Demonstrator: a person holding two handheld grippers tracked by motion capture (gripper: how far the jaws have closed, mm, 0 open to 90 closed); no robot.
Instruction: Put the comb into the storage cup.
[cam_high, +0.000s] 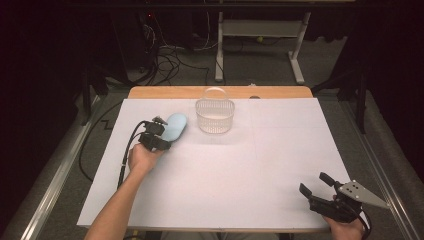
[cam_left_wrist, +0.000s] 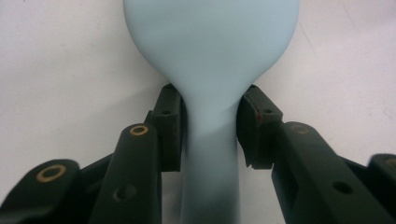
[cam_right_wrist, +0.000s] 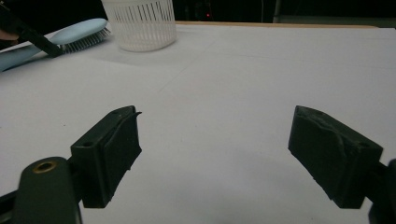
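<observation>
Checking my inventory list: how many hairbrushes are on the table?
1. The light blue hairbrush lies left of the white basket, its handle clamped in the left gripper.

A white slatted basket (cam_high: 215, 116) stands just beside the blue hairbrush (cam_high: 174, 126) near the counter's (cam_high: 225, 175) far edge; the wide middle lies open for passage.

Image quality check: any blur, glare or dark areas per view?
High view: white table evenly lit, surroundings dark. Left gripper view: hairbrush soft-focused, no glare; fingers sharper. Right gripper view: basket and background dim; near fingers slightly soft.
</observation>
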